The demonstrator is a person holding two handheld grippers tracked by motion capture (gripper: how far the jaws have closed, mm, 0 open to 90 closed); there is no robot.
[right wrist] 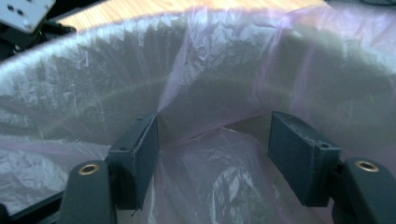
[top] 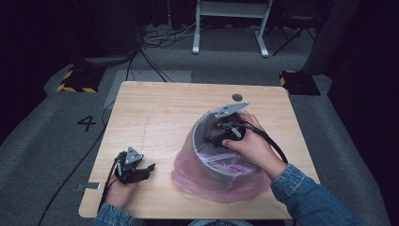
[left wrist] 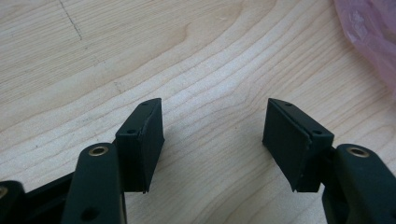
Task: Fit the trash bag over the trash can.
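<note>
Wooden table [top: 155, 117] underfoot; right gripper [right wrist: 215, 140] agape inside bin [top: 200, 136], pink liner [right wrist: 187, 93] fold between unpinched jaws: close squarely; left gripper [left wrist: 212, 135] wide, empty

The surface [top: 160, 117] is a square, light wood-grain tabletop with rounded corners, standing on grey carpet. A grey round bin [top: 207, 141] lined with a pink translucent plastic bag [top: 207, 181] rests on its right half; the bag's loose film spreads onto the wood around the base. 1 small dark round disc [top: 237, 97] lies near the far edge. The left hand-held gripper [top: 141, 170] sits low at the near-left corner.
</note>
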